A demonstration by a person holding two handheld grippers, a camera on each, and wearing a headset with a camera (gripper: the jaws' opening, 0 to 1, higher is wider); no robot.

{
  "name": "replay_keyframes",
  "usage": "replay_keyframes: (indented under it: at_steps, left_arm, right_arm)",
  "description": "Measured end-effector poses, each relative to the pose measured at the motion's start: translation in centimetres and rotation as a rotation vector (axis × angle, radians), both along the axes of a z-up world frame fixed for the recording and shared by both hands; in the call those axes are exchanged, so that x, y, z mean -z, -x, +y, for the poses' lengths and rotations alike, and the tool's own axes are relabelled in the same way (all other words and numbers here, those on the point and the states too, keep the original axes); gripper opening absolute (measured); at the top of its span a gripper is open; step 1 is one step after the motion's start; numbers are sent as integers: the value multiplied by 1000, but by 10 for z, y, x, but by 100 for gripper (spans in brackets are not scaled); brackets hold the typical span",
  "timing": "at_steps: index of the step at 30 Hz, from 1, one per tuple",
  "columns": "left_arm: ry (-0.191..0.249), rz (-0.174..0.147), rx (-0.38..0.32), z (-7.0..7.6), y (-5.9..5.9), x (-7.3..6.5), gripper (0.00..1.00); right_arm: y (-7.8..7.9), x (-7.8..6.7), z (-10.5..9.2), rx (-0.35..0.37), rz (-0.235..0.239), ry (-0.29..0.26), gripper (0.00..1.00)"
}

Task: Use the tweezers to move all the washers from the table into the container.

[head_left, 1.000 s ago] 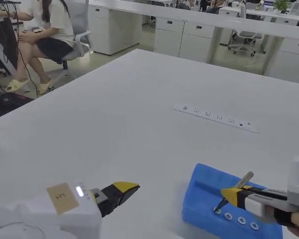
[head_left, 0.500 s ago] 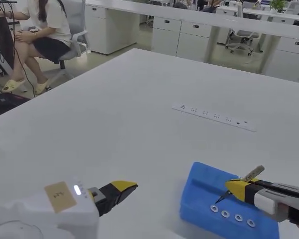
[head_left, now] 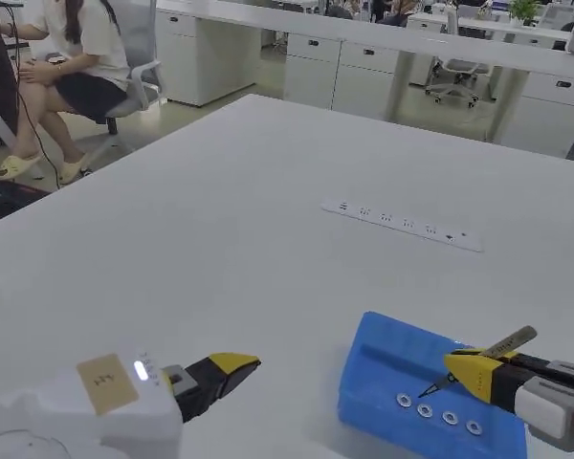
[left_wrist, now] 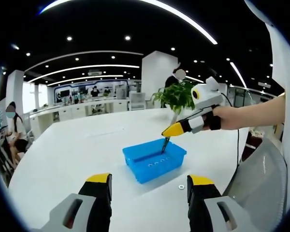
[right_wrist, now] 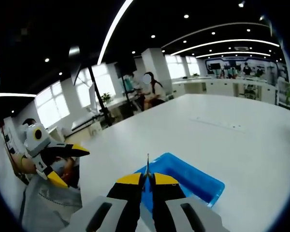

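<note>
R hand-held gripper (head_left: 471, 371), clamped on tweezers (head_left: 438, 384), has lifted tip off four washers (head_left: 425, 410) in container (head_left: 383, 344) below. L hand-held gripper (head_left: 239, 365) gapes open, one washer (left_wrist: 182, 186) on surface (head_left: 268, 239) beside it.

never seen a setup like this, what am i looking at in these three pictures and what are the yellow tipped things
There is no robot: a person holds a two-jaw gripper in each hand, and the yellow tips are the jaws. The head view comes from a camera on the person's head, looking down at the white table. The two round pictures come from a camera riding on each gripper. The left gripper has its jaws open and holds nothing. The right gripper is shut on tweezers, whose tip points down into a blue container. Four washers lie in that container, and one more washer lies on the table beside it. A power strip lies farther back.
</note>
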State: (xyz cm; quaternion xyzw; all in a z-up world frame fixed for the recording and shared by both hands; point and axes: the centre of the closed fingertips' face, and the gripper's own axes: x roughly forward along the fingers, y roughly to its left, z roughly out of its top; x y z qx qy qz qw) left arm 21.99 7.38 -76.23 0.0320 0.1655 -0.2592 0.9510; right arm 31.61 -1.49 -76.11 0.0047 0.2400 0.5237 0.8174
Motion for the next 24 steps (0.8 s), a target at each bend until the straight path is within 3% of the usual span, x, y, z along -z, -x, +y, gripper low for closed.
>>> replay_keyframes:
  at_steps: [6,14,24]
  left_arm:
    - [-2,3,7,-1,0,1,62]
    - [-4,6,16,-3,1,1,61]
    - [-5,9,22,-3,1,2,61]
  right_arm:
    - [18,6,-1,-27,15,14,4]
    - [44,32,-2,-71,63,60,4]
    - [58,56,-5,-98,113,102,4]
